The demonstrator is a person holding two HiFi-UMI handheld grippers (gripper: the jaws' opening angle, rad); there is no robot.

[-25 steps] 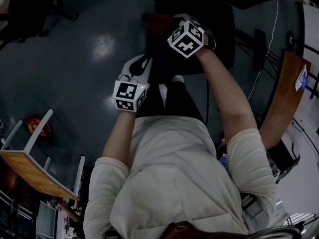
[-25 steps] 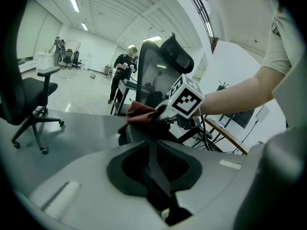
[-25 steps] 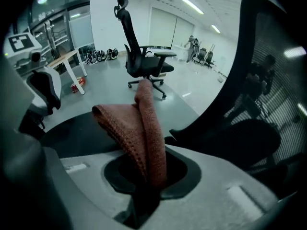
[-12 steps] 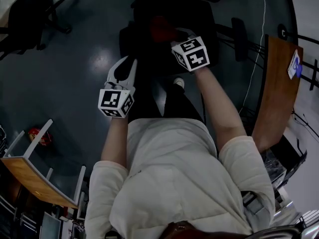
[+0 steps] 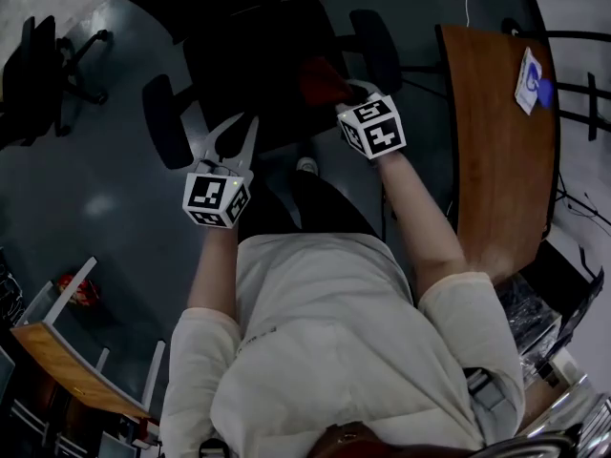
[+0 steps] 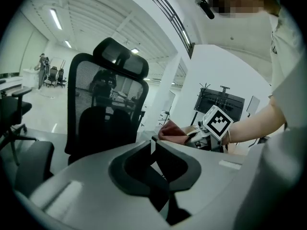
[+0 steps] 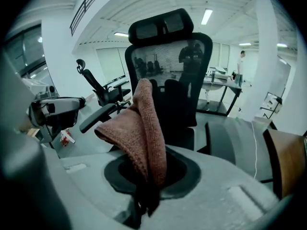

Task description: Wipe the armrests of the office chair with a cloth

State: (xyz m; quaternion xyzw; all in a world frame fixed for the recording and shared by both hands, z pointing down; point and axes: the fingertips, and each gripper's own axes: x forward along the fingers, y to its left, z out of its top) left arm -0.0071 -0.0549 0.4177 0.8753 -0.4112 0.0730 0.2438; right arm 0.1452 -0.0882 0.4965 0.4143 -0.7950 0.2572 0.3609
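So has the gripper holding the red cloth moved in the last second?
Yes. In the head view the right gripper, shut on the cloth, has shifted right, from over the chair seat towards the armrest nearest the wooden desk.

— What's on that wooden desk (image 5: 496, 141) over to the right?
— A small white card with blue on it (image 5: 531, 79), near the far end.
— And on the left?
— A spare black chair (image 5: 38, 65) on the dark floor (image 5: 95, 198), and a red thing (image 5: 72, 289) just beside a white-legged wooden table (image 5: 67, 356). A bystander (image 7: 241, 63) stands far off.
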